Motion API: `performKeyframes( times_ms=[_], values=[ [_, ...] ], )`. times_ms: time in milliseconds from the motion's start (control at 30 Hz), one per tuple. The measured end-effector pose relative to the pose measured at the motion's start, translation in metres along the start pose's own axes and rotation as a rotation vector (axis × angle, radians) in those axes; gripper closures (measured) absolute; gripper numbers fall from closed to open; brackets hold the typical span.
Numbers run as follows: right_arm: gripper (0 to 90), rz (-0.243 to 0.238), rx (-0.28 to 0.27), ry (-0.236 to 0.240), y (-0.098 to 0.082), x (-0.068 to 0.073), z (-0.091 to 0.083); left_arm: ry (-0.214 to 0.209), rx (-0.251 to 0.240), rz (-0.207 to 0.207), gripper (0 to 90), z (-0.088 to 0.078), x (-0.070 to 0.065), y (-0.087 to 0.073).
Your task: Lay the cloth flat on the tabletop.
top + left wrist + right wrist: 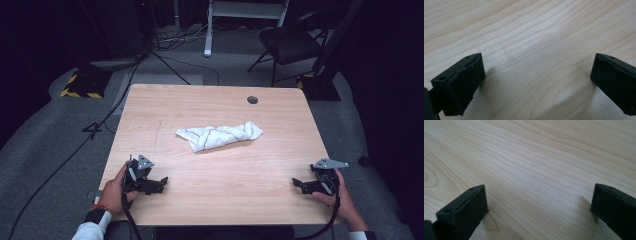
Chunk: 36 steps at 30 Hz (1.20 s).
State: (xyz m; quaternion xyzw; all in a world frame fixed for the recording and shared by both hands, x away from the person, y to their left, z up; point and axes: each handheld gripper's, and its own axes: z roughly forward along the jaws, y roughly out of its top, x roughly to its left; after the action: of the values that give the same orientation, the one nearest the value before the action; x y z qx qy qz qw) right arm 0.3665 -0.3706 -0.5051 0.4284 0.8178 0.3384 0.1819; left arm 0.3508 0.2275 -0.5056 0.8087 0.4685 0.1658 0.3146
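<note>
A: High view, nearest edge first: the left claw (161, 183) rests low on the wooden surface (165, 105) at the near left corner, and the right claw (298, 184) sits at the near right corner. Both point inward, toward each other.

B: Are they gripping anything?

A: No. In the left gripper view the jaws stand wide apart with bare wood grain between them, and the right gripper view shows the same. Both are released and empty.

B: And the thing they would go for?

A: The white cloth (219, 135), with thin dark lines across it, lies crumpled in a loose roll around the middle of the surface, well apart from both claws and roughly midway between them.

B: How will it handle?

A: I judge it light, soft and floppy. It should sag and unroll once lifted, and a pinch may catch just one layer. The two ends look best to me: the left claw on the bunched left end, the right claw on the wider right end.

B: Beyond that?

A: A small dark grommet (252, 99) near the far edge, then a folding chair (290, 45) on the floor.
</note>
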Motion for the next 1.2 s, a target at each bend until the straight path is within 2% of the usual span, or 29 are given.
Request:
performKeyframes(
  times_ms=[100,167,267,300,333,367,433,467,500,533,700,733,767,867,933,967,1000,1033,1067,1100,1133,1167,1200],
  values=[
    [0.5,-0.002,0.000,0.003,0.000,0.000,0.000,-0.004,0.001,0.005,0.0,0.006,0.008,0.007],
    [0.5,-0.005,0.001,0.007,0.001,0.000,0.001,-0.034,0.004,0.040,0.0,0.010,0.012,0.012],
    [3.0,-0.018,-0.001,0.017,0.003,0.000,0.002,-0.036,0.002,0.046,0.0,0.016,0.012,0.019],
    [7.4,-0.019,-0.008,0.019,0.004,0.000,0.002,-0.030,0.000,0.040,0.0,0.019,0.011,0.022],
    [16.6,-0.010,-0.018,0.017,0.005,-0.001,0.002,-0.037,0.001,0.039,0.0,0.021,0.008,0.024],
    [24.4,-0.012,-0.026,0.022,0.008,-0.002,0.002,-0.045,0.004,0.059,0.0,0.022,0.007,0.026],
    [15.0,-0.022,-0.033,0.020,0.015,-0.002,0.001,-0.070,0.008,0.089,0.0,0.025,0.005,0.029],
    [15.0,-0.022,-0.033,0.020,0.015,-0.002,0.001,-0.070,0.008,0.089,0.0,0.025,0.005,0.029],
    [21.1,-0.042,-0.050,0.012,0.025,0.000,0.001,-0.103,0.010,0.132,0.0,0.027,0.003,0.032],
    [20.8,-0.050,-0.058,0.021,0.030,0.001,0.002,-0.116,0.010,0.142,0.0,0.028,0.003,0.033],
    [26.7,-0.093,-0.048,0.054,0.054,0.003,0.016,-0.148,0.009,0.174,0.0,0.034,0.003,0.039],
    [26.7,-0.093,-0.048,0.054,0.054,0.003,0.016,-0.148,0.009,0.174,0.0,0.034,0.003,0.039],
    [28.2,-0.095,-0.054,0.080,0.067,0.004,0.023,-0.151,0.010,0.179,0.0,0.036,0.002,0.041],
    [32.5,-0.099,-0.083,0.108,0.093,0.011,0.033,-0.155,0.010,0.187,0.0,0.040,0.002,0.046],
    [35.8,-0.114,-0.100,0.109,0.111,0.017,0.042,-0.156,0.014,0.188,0.0,0.043,0.002,0.051],
    [35.8,-0.114,-0.100,0.109,0.111,0.017,0.042,-0.156,0.014,0.188,0.0,0.043,0.002,0.051],
    [37.4,-0.123,-0.117,0.107,0.129,0.025,0.052,-0.156,0.009,0.189,0.0,0.047,0.000,0.054],
    [37.9,-0.130,-0.124,0.106,0.137,0.028,0.058,-0.160,0.009,0.195,0.4,0.048,-0.001,0.056],
    [38.7,-0.143,-0.129,0.103,0.144,0.032,0.065,-0.160,0.009,0.195,0.4,0.048,-0.001,0.056],
    [38.7,-0.143,-0.129,0.103,0.144,0.032,0.065,-0.167,0.008,0.202,0.4,0.050,-0.001,0.058],
    [38.7,-0.157,-0.126,0.093,0.151,0.036,0.073,-0.168,0.009,0.208,0.4,0.051,-0.002,0.059],
    [38.2,-0.169,-0.106,0.099,0.162,0.043,0.089,-0.173,0.009,0.208,0.4,0.055,-0.003,0.063],
    [37.9,-0.175,-0.103,0.105,0.164,0.045,0.094,-0.173,0.009,0.208,0.4,0.055,-0.003,0.063]
  ],
)
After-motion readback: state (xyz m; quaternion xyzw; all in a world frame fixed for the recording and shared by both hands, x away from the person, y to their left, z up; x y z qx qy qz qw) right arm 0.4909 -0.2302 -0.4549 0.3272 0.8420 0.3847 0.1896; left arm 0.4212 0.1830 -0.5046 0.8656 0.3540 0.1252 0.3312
